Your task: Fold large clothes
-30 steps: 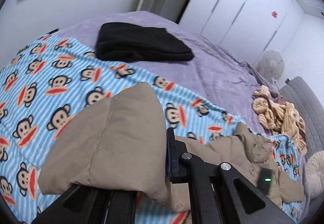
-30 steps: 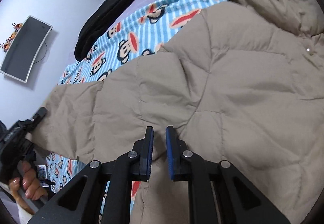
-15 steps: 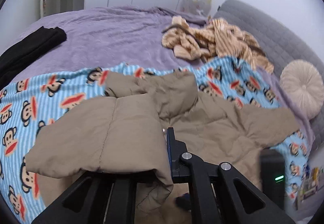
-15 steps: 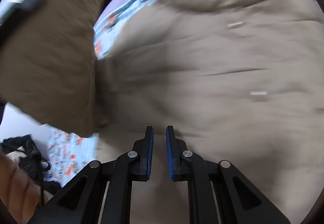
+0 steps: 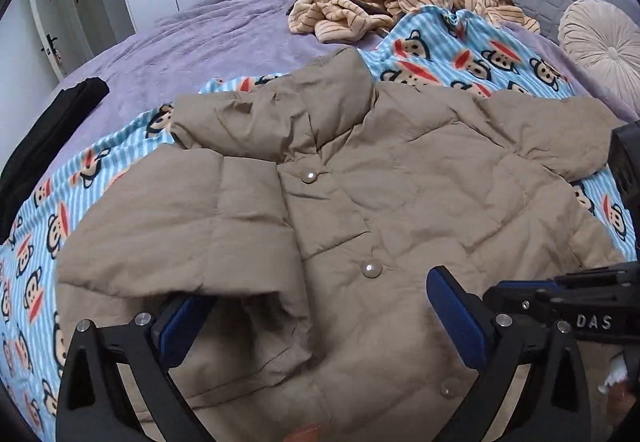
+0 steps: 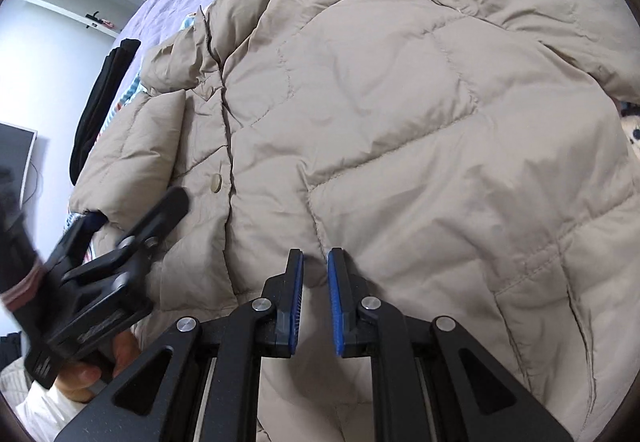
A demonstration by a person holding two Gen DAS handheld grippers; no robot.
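Jacket (image 5: 400, 202) spread buttoned on a monkey-print blanket (image 5: 36, 242).
Left gripper (image 5: 320, 314) jaws opening wide, sleeve cuff loose between them; right gripper (image 6: 315, 294), lettered "DAS", nearly closed, empty.

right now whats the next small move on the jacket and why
Probably the right gripper goes for the other sleeve to fold it in. One sleeve already lies across the jacket front, the left gripper is opening with nothing pinched, and the far sleeve is spread out.
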